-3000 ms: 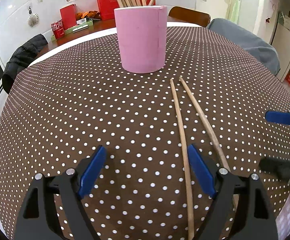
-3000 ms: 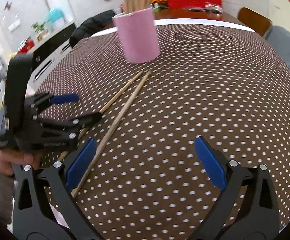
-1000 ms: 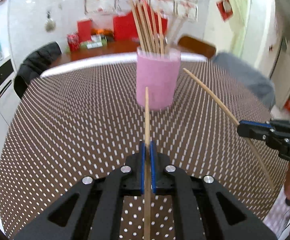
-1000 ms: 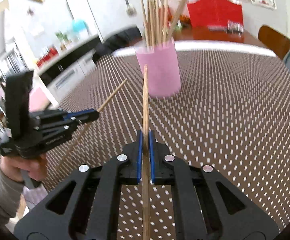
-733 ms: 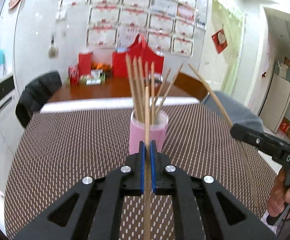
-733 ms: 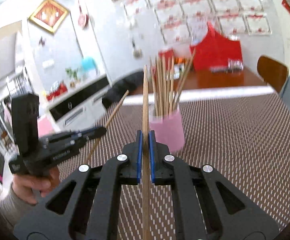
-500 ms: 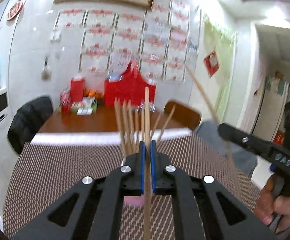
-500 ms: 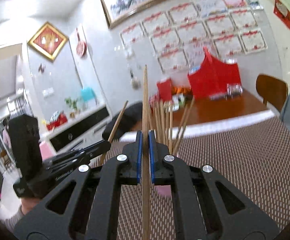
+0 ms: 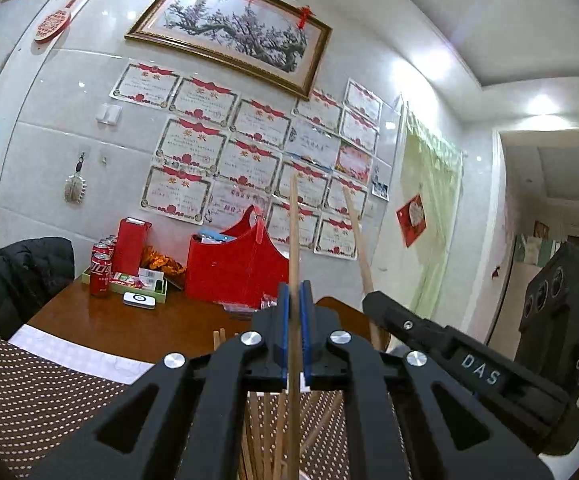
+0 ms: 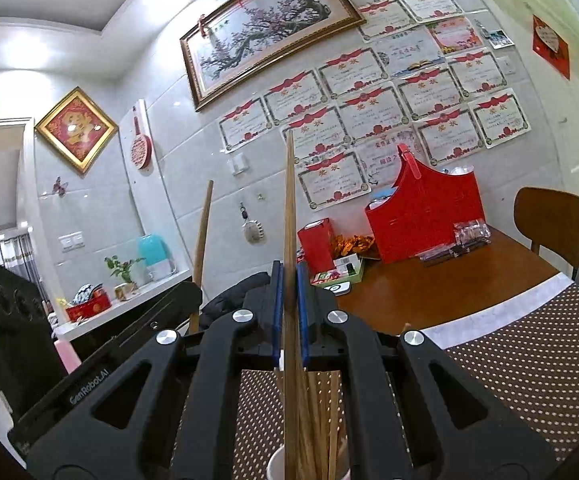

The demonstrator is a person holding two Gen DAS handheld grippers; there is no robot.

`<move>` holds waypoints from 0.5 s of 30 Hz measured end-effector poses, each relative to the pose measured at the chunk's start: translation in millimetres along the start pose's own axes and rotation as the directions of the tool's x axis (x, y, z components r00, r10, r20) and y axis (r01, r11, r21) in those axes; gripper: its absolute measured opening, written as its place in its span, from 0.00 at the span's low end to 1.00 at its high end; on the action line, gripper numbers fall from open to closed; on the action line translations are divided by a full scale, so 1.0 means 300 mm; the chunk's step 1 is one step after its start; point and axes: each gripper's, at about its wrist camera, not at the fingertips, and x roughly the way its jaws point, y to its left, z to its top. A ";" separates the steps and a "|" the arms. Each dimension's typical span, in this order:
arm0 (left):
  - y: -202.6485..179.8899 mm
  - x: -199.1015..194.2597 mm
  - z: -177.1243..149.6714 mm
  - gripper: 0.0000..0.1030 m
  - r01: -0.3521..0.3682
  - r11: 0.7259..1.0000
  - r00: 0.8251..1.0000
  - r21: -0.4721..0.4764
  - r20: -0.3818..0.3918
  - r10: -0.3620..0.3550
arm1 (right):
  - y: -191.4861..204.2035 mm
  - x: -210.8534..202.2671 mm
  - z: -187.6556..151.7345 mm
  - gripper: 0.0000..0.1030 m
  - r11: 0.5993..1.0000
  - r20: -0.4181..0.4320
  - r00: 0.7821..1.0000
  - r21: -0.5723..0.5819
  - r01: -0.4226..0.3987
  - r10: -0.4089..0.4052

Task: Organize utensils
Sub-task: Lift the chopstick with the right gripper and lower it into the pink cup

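A long, pale wooden chopstick (image 9: 294, 240) stands upright, pinched between the blue pads of the left gripper (image 9: 294, 320). A second long wooden chopstick (image 10: 289, 208) stands upright too, pinched by the right gripper (image 10: 288, 308). Below both, a pink cylindrical cup (image 10: 275, 468) holds a bundle of wooden chopsticks (image 10: 321, 412) on the brown white-dotted tablecloth (image 10: 529, 360). Farther off, a red handled basket (image 9: 237, 268) sits on the bare wooden table (image 9: 137, 328) near the certificate-covered wall (image 9: 225, 160).
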 end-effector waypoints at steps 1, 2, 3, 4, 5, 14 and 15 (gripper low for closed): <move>0.007 0.016 -0.013 0.05 -0.005 1.000 1.000 -0.002 0.007 0.005 | -0.006 0.016 -0.011 0.07 1.000 0.004 1.000 -0.001 0.004 -0.004; 0.011 0.025 -0.026 0.05 -0.007 1.000 1.000 -0.002 0.011 0.007 | -0.011 0.028 -0.021 0.07 1.000 0.008 1.000 -0.003 0.005 -0.005; 0.017 0.044 -0.040 0.05 -0.014 1.000 1.000 -0.003 0.017 0.014 | -0.015 0.039 -0.028 0.07 1.000 0.011 1.000 -0.006 0.008 -0.007; 0.023 0.063 -0.053 0.05 -0.019 1.000 1.000 -0.008 0.019 0.019 | -0.019 0.055 -0.037 0.07 1.000 0.013 1.000 -0.011 0.008 -0.008; 0.029 0.076 -0.062 0.05 -0.022 1.000 1.000 -0.013 0.019 0.023 | -0.025 0.066 -0.041 0.07 1.000 0.013 1.000 -0.013 0.008 -0.008; 0.088 0.118 -0.172 0.05 -0.066 0.997 0.998 -0.037 -0.005 0.065 | -0.061 0.121 -0.116 0.07 1.000 -0.005 1.000 0.007 0.022 -0.022; 0.091 0.115 -0.182 0.05 -0.067 0.997 0.998 -0.036 -0.010 0.067 | -0.062 0.123 -0.124 0.07 1.000 -0.010 1.000 0.005 0.023 -0.023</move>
